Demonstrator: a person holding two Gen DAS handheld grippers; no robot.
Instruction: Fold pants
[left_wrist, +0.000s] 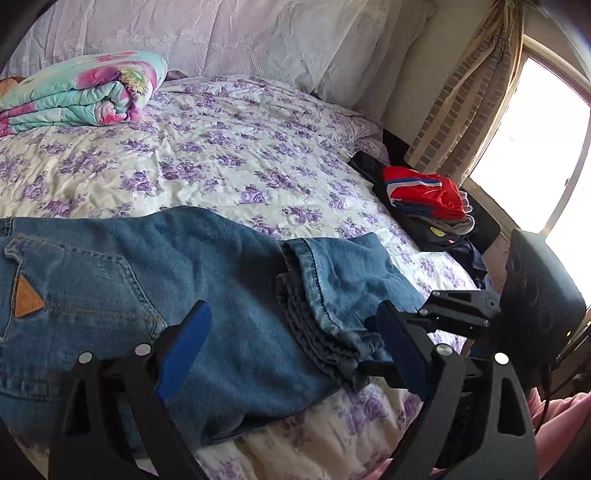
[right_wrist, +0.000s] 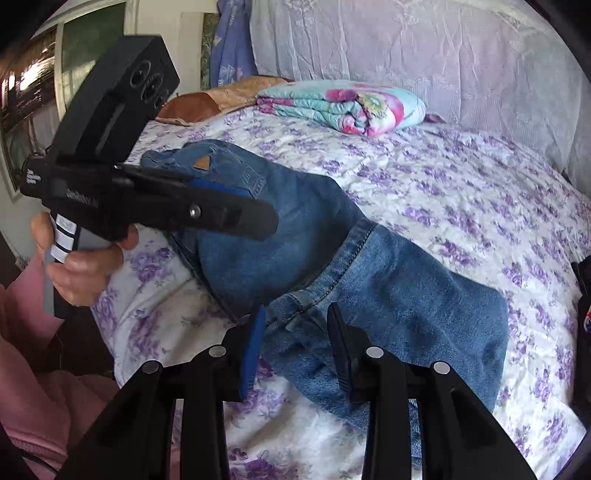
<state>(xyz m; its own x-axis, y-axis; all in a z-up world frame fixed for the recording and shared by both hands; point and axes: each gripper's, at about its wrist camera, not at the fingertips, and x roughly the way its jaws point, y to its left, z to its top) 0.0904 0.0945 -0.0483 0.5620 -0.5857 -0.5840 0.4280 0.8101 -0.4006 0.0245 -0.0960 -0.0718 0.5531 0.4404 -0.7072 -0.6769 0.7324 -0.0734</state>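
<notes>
Jeans (left_wrist: 192, 258) lie across the near edge of the bed (left_wrist: 240, 147), already doubled: leg hems sit over the seat area, hem bundle toward the right. Left tool (left_wrist: 291, 350) is released, jaws wide, hovering over the denim mid-span. Right tool (right_wrist: 295, 350) looks released too, jaws straddling the hem fold; contact with the cloth is hard to judge from here. For the next fold: pinch both layers at the hem edge, lift evenly, keep the seams aligned. Clothes pile (left_wrist: 424, 199) sits near on the right, folded quilt (left_wrist: 81, 92) is well apart; the bed edge limits room.
</notes>
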